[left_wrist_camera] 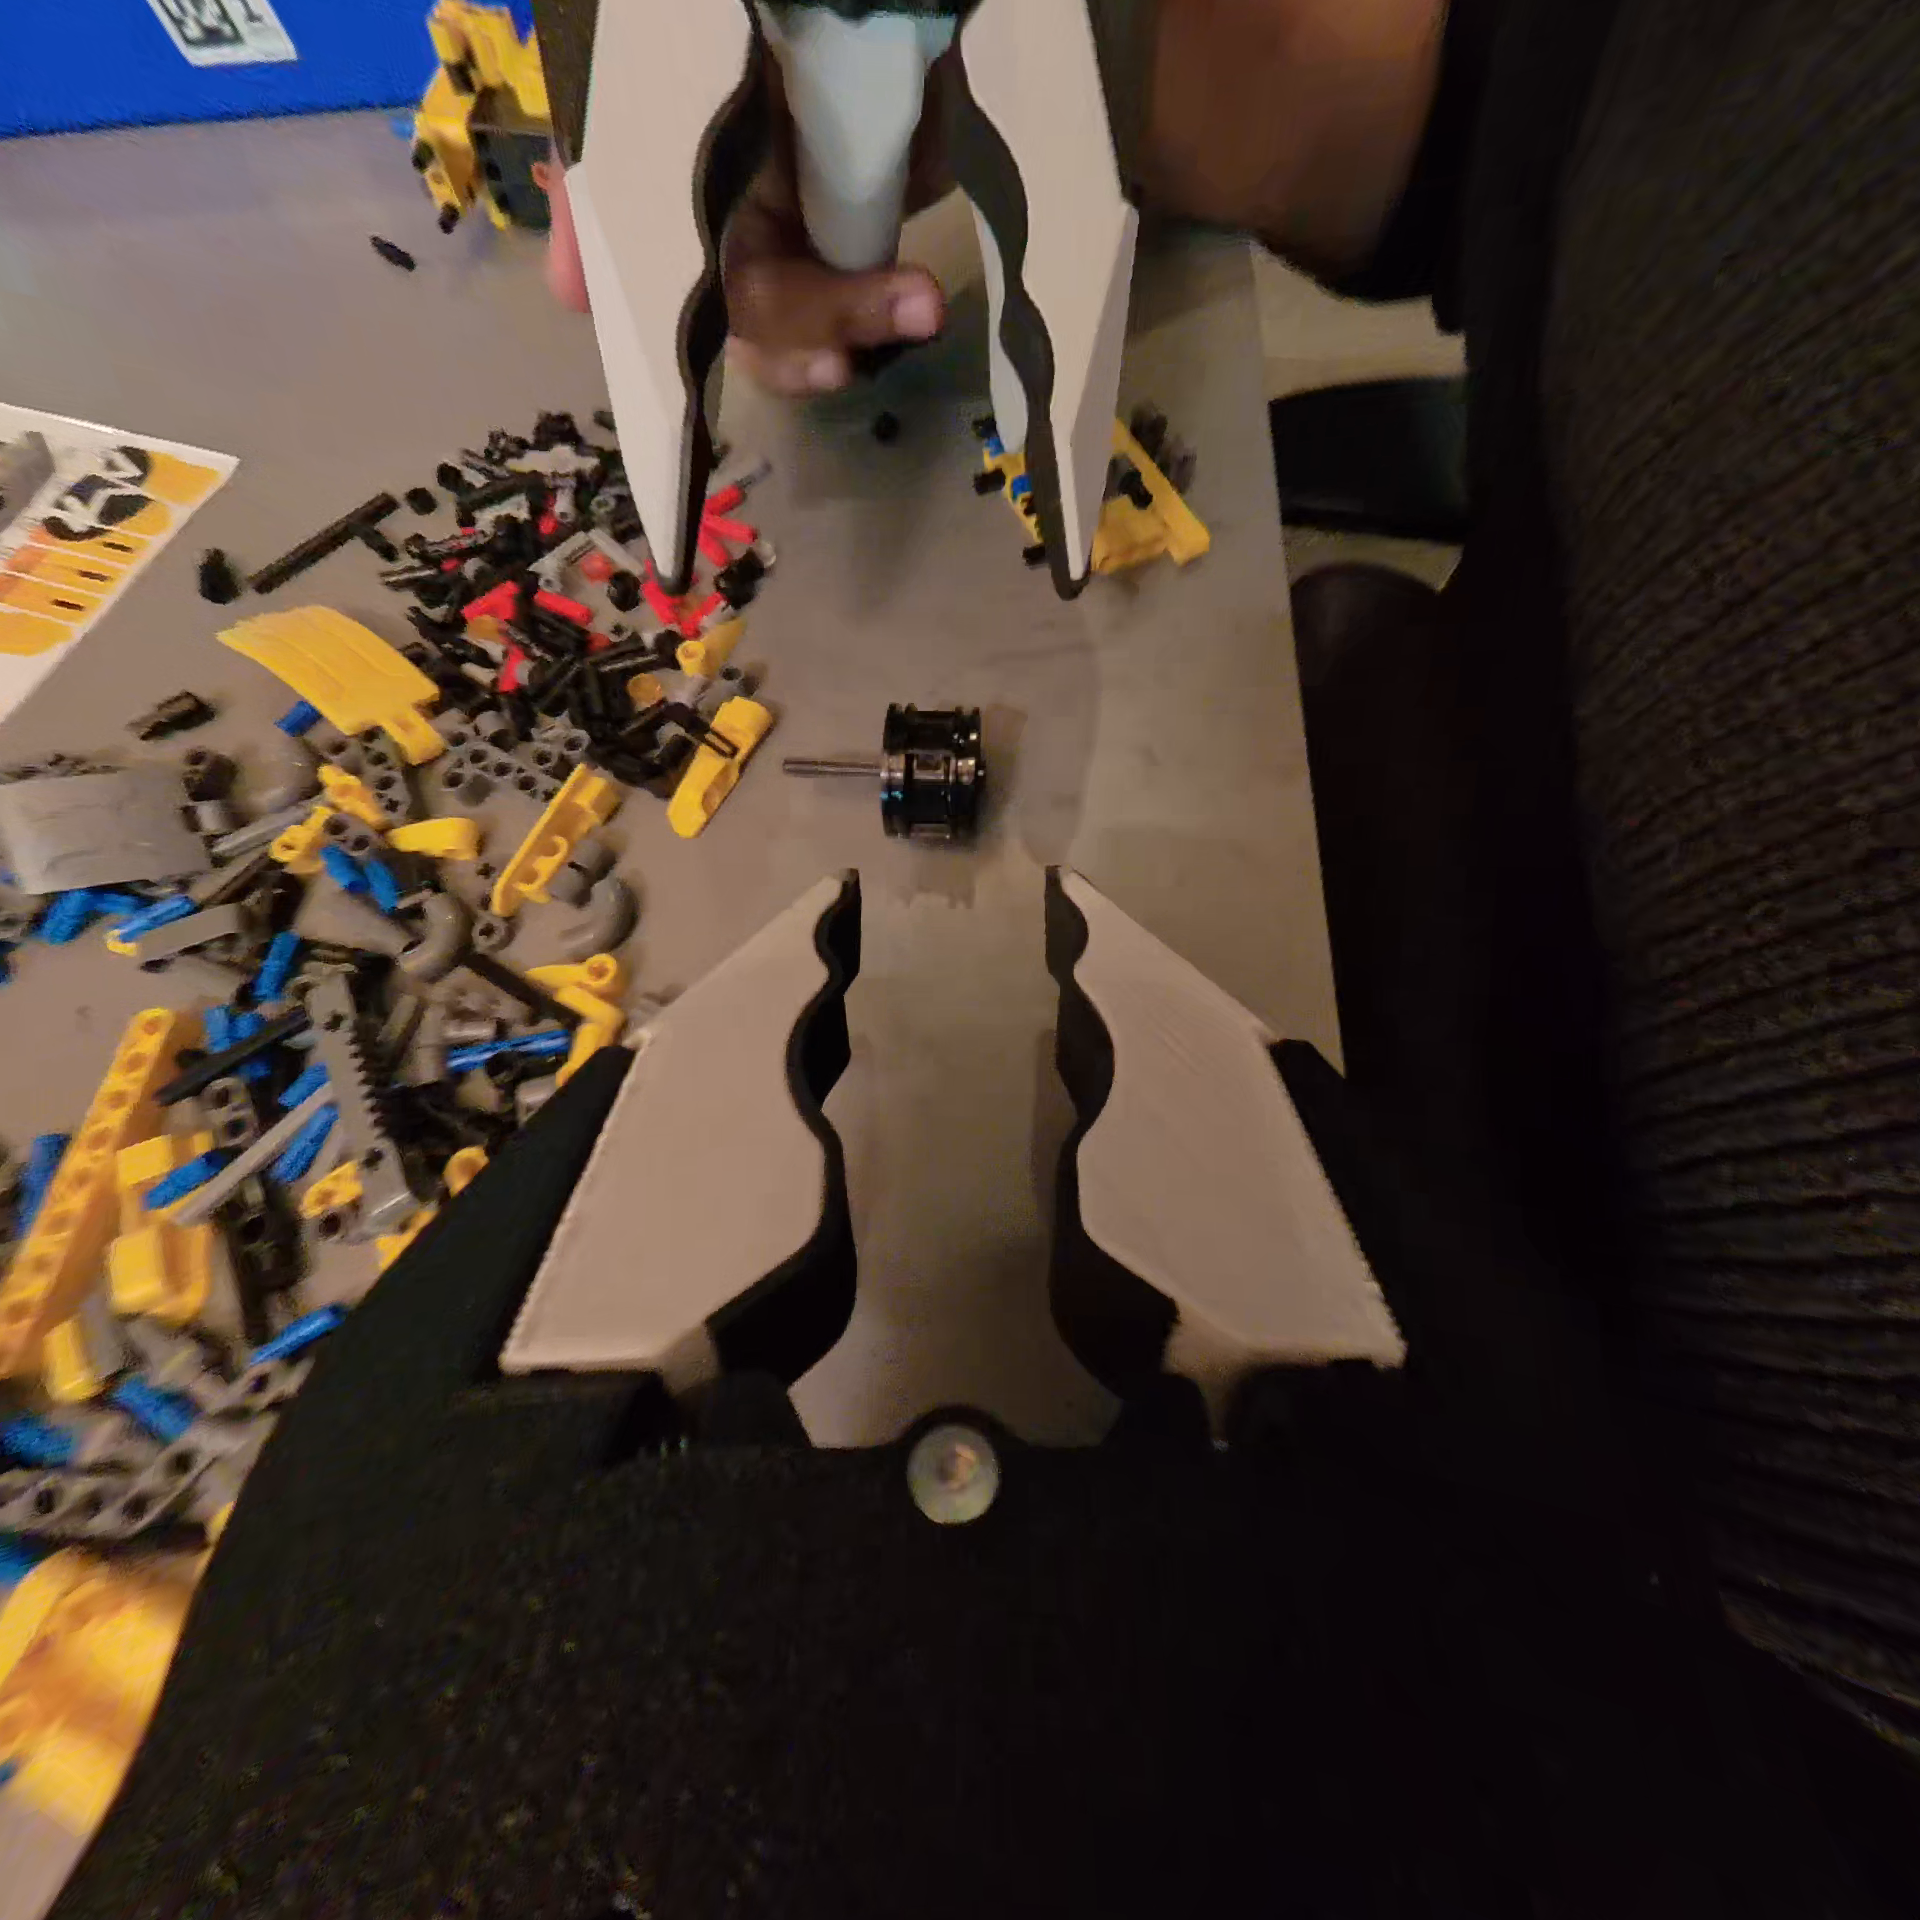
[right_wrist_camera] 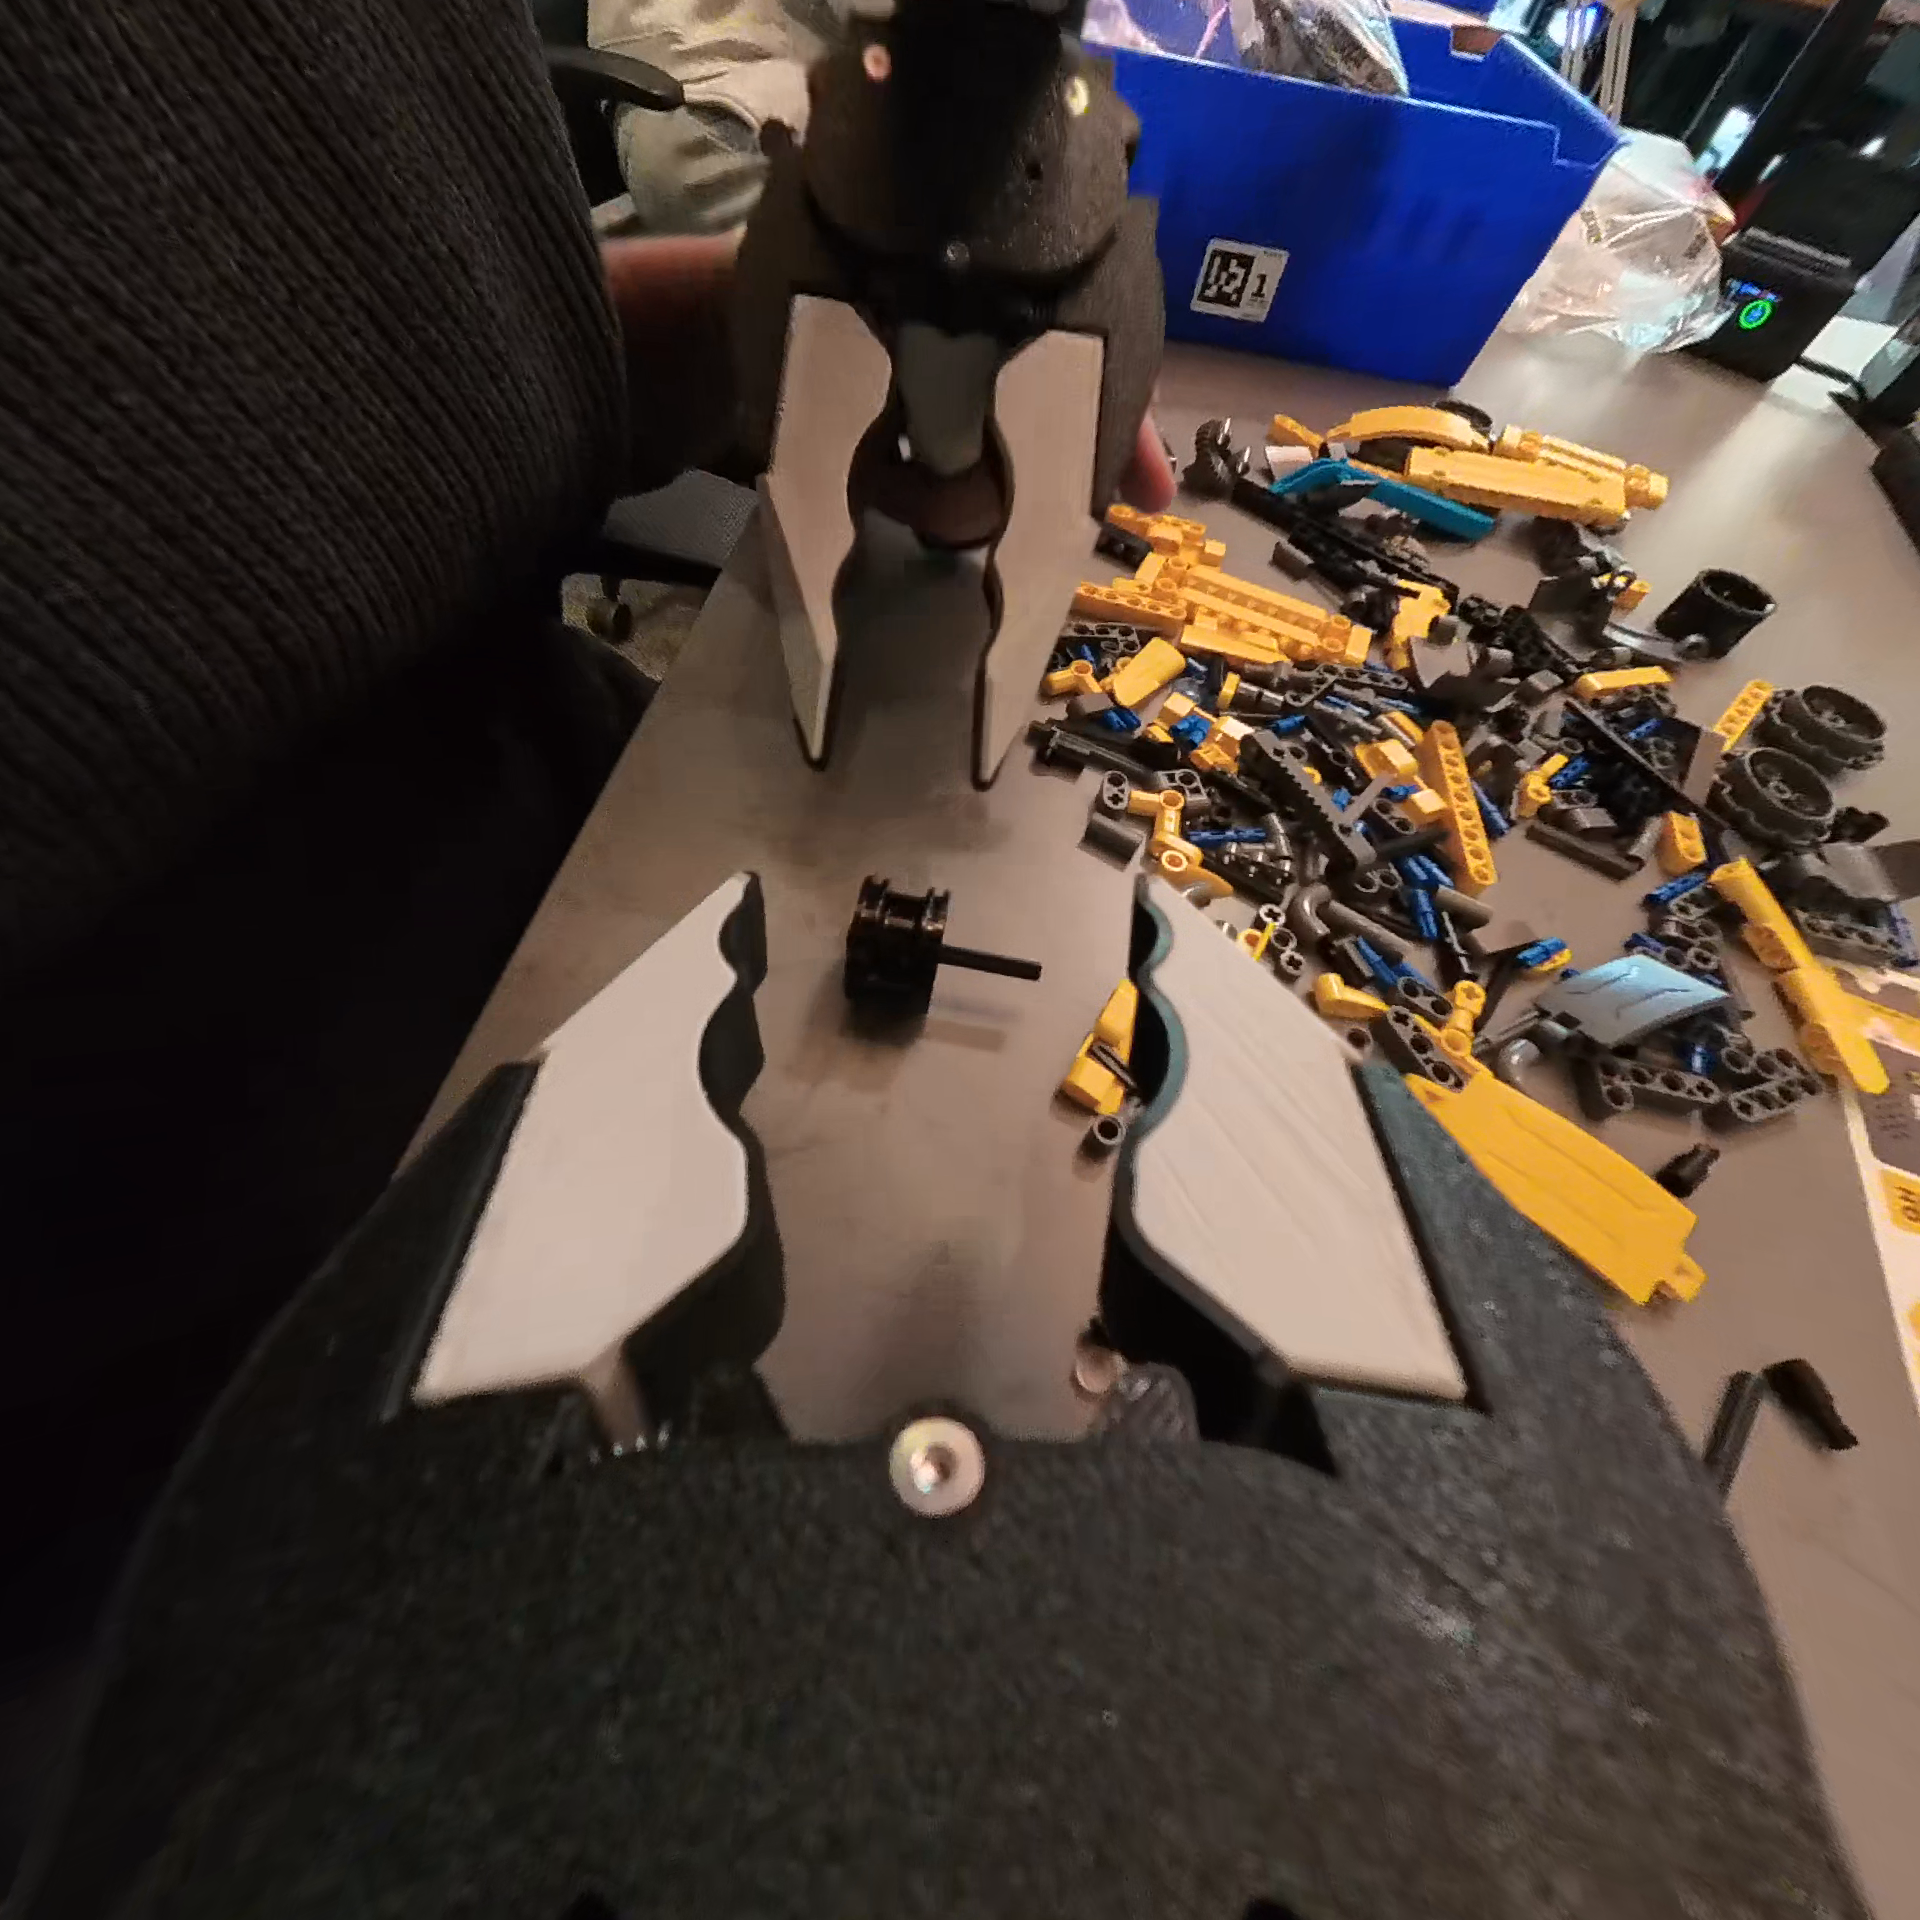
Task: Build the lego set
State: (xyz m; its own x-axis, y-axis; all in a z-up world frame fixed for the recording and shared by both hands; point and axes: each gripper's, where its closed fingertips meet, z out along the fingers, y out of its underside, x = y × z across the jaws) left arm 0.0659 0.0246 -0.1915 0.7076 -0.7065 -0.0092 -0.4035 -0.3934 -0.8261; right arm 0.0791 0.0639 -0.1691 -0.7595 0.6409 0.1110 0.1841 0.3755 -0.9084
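Note:
A small black wheel hub (left_wrist_camera: 932, 771) with a thin axle stuck in one side lies on the grey table, near its edge. In the left wrist view, my left gripper (left_wrist_camera: 951, 883) is open and empty, its tips just short of the hub. My right gripper (left_wrist_camera: 873, 584) faces it from the far side, open and empty. In the right wrist view, the hub (right_wrist_camera: 894, 956) shows between the tips of my open right gripper (right_wrist_camera: 945, 885), touching neither finger. The left gripper (right_wrist_camera: 902, 764) stands open just beyond it.
A wide pile of yellow, black, blue, grey and red building pieces (left_wrist_camera: 436, 831) (right_wrist_camera: 1403, 790) covers the table beside the hub. A blue bin (right_wrist_camera: 1351, 239), black tyres (right_wrist_camera: 1787, 769), a partly built yellow model (right_wrist_camera: 1455, 468) and a printed sheet (left_wrist_camera: 73, 551) lie farther off. A person's dark knit sleeve (left_wrist_camera: 1714, 935) runs along the table edge (left_wrist_camera: 1304, 779). Left tips to right tips: about 6 cm.

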